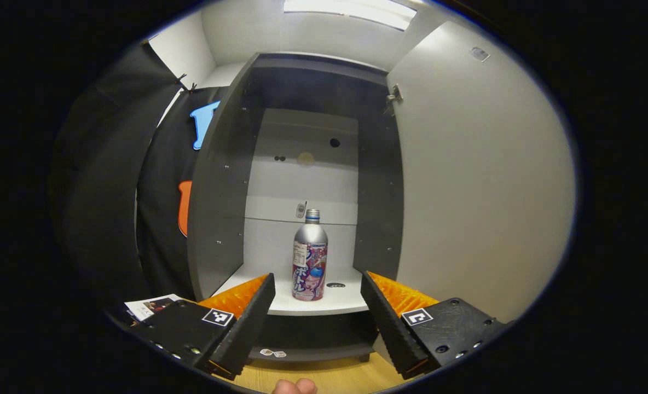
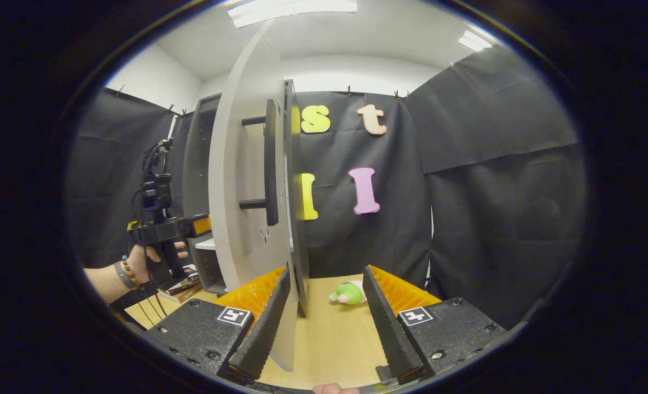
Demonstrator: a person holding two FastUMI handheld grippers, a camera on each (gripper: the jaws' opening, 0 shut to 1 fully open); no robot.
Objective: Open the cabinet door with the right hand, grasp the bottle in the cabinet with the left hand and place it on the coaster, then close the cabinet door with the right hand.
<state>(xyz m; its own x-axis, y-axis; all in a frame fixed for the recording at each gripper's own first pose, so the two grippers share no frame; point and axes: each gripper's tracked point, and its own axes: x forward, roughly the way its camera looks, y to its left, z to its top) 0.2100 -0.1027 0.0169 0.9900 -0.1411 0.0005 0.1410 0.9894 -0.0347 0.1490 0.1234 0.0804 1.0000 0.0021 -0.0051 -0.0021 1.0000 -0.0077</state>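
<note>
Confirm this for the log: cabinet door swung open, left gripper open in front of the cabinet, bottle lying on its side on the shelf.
One detail is wrong. In the left gripper view the bottle stands upright on the shelf, cap up, not on its side. The rest holds: the cabinet door is swung open and the left gripper is open in front of the cabinet.

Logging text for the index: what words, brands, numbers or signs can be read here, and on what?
No text reads clearly enough to quote.
bottle: label print too small.
Square tags on left gripper and right gripper: coded patterns, no words.
paper: blurred.
</note>
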